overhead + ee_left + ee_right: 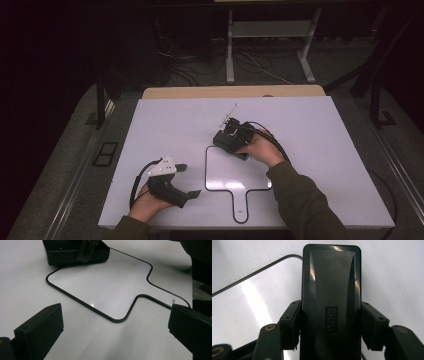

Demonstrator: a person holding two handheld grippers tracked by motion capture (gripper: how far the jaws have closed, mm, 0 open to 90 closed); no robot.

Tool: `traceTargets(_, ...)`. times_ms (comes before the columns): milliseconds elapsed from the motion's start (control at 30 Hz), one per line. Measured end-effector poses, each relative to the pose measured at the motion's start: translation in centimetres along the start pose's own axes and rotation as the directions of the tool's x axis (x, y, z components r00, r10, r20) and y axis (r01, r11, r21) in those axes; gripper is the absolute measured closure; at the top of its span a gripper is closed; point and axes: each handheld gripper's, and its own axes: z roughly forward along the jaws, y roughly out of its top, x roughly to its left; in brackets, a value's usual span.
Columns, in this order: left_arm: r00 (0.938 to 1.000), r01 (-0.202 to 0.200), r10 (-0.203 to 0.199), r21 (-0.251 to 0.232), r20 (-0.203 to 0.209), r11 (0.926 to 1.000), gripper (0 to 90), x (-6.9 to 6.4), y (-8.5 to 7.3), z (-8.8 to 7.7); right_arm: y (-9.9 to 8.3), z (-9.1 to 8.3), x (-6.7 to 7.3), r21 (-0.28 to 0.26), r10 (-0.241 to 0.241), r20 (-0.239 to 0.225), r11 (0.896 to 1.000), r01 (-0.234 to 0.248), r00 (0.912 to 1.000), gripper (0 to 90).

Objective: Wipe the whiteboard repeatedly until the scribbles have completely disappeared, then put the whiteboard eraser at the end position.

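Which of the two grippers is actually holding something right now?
The right gripper: its jaws are clamped on the sides of a black eraser block at the whiteboard's far corner. The left gripper stands open with nothing between its jaws.

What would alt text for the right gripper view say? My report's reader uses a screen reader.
The right gripper is shut on a long black block eraser with an embossed logo, one jaw against each long side. Beneath it lies a glossy whiteboard with a thin black rim on a white table.
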Motion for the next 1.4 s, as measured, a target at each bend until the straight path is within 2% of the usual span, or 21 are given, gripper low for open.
traceTargets(267, 1.0, 0.006, -0.006, -0.002, 0.0, 1.0, 0.0, -0.1, 0.0, 0.0, -0.9, -2.0, -1.6, -0.046, 0.053, -0.01, 0.998, -0.053, 0.9986, 38.8)
traceTargets(500, 1.0, 0.001, -0.001, -0.005, 0.0, 1.0, 0.0, -0.1, 0.0, 0.0, 0.0, -3.3, -3.8, -0.082, 0.092, 0.016, 0.993, -0.09, 0.9957, 38.8)
traceTargets(600, 1.0, 0.004, -0.004, -0.003, 0.003, 1.0, 0.0, -0.1, 0.0, 0.0, 0.7, -3.4, -4.8, -0.085, 0.11, 0.011, 0.99, -0.108, 0.9939, 38.8)
traceTargets(833, 1.0, 0.006, -0.006, -0.006, 0.001, 1.0, 0.0, 0.0, 0.0, -0.1, 2.3, -2.0, -7.2, -0.061, 0.132, 0.012, 0.99, -0.131, 0.9912, 38.7)
traceTargets(967, 1.0, 0.004, -0.004, -0.01, 0.003, 0.9999, 0.0, 0.1, -0.1, -0.2, 2.4, -0.7, -8.4, -0.033, 0.143, 0.021, 0.989, -0.143, 0.9895, 38.7)
traceTargets(1033, 1.0, 0.007, -0.007, -0.01, 0.003, 0.9999, 0.0, 0.1, -0.1, -0.2, 2.3, -0.1, -8.7, -0.029, 0.154, 0.011, 0.988, -0.154, 0.9879, 38.7)
traceTargets(1100, 1.0, 0.007, -0.007, -0.006, 0.003, 1.0, 0.0, 0.1, 0.0, -0.2, 2.2, 0.4, -8.8, -0.028, 0.136, 0.016, 0.99, -0.135, 0.9906, 38.6)
traceTargets(1200, 1.0, 0.003, -0.003, -0.007, 0.002, 1.0, 0.0, 0.1, 0.0, -0.2, 2.4, 1.0, -9.1, -0.025, 0.142, 0.017, 0.99, -0.141, 0.9897, 38.6)
traceTargets(1267, 1.0, 0.002, -0.002, -0.007, 0.002, 1.0, 0.0, 0.0, 0.0, -0.2, 2.4, 1.5, -9.2, -0.006, 0.148, 0.016, 0.989, -0.148, 0.9888, 38.6)
traceTargets(1400, 1.0, 0.003, -0.003, -0.005, 0.004, 1.0, 0.0, 0.1, 0.0, -0.2, 2.1, 2.6, -9.5, 0.025, 0.119, 0.032, 0.992, -0.12, 0.9924, 38.2)
